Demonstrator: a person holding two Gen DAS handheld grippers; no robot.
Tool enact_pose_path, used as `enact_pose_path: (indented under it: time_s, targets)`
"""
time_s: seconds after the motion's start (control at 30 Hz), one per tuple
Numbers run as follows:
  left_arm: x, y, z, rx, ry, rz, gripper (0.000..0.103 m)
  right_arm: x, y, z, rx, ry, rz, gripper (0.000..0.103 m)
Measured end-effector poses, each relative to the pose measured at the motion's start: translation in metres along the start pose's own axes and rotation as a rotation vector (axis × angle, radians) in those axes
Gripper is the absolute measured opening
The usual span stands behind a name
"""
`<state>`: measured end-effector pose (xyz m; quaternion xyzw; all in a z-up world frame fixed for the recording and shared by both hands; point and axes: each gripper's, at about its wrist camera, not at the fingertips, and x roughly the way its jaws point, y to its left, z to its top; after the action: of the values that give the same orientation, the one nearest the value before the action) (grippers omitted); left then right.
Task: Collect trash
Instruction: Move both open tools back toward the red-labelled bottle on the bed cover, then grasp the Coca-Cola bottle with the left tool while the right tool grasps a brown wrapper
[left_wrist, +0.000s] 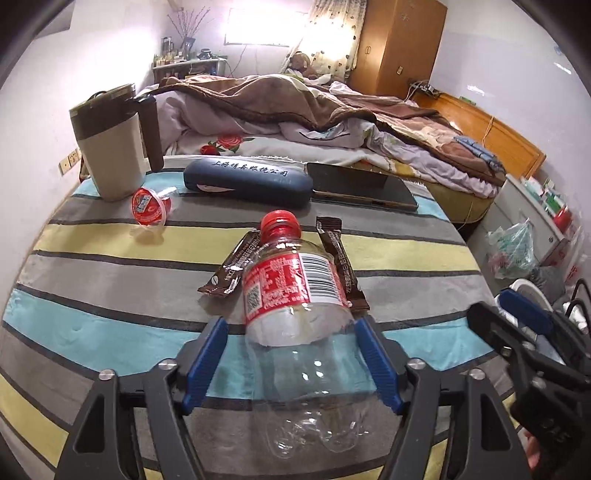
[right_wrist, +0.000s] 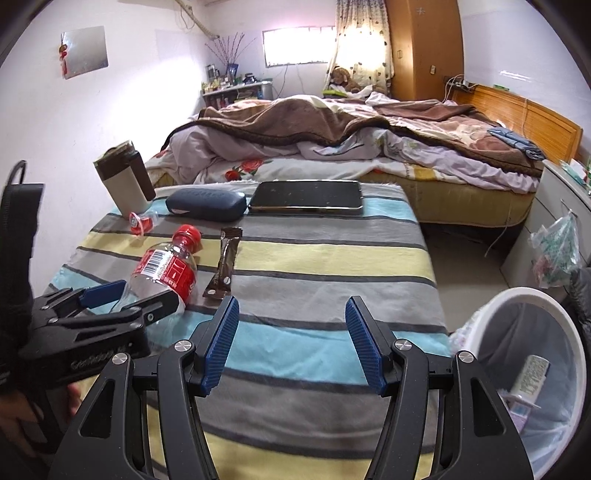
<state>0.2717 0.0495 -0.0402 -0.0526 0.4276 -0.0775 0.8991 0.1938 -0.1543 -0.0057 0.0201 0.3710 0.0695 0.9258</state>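
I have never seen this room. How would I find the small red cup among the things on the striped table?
Start at the striped table in front of the bed, and go to its far left corner, where a tall beige mug stands. The small red cup lies right beside the mug's base. Unlike the red-capped bottle, it is low, round and has a peeled foil lid.

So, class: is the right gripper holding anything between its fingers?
No, the right gripper stands open over the striped cloth.
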Motion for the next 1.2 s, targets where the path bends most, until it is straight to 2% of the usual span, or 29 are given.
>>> enact_pose_path:
  time_s: [0.27, 0.47, 0.77, 1.0, 1.03, 1.1, 1.2]
  targets:
    - [-0.006, 0.017, -0.001, -0.023, -0.018, 0.0, 0.062, 0.023, 0.006, 0.008, 0.019, 0.041, 0.012, 0.062]
    - [-0.019, 0.028, -0.004, -0.029, -0.045, 0.001, 0.062, 0.041, 0.016, 0.016, 0.036, 0.058, 0.055, 0.062]
    - [-0.028, 0.049, -0.007, -0.054, -0.068, 0.007, 0.062, 0.068, 0.04, 0.023, -0.052, 0.112, 0.068, 0.062]
    - [-0.031, 0.061, -0.007, -0.065, -0.076, 0.033, 0.062, 0.08, 0.046, 0.025, -0.071, 0.142, 0.07, 0.061]
    - [-0.031, 0.062, -0.007, -0.065, -0.076, 0.033, 0.062, 0.081, 0.047, 0.024, -0.075, 0.144, 0.068, 0.058]
    - [-0.029, 0.063, -0.008, -0.067, -0.071, 0.035, 0.062, 0.082, 0.049, 0.023, -0.083, 0.147, 0.063, 0.042]
    - [-0.029, 0.063, -0.008, -0.068, -0.071, 0.034, 0.062, 0.083, 0.05, 0.024, -0.089, 0.155, 0.059, 0.03]
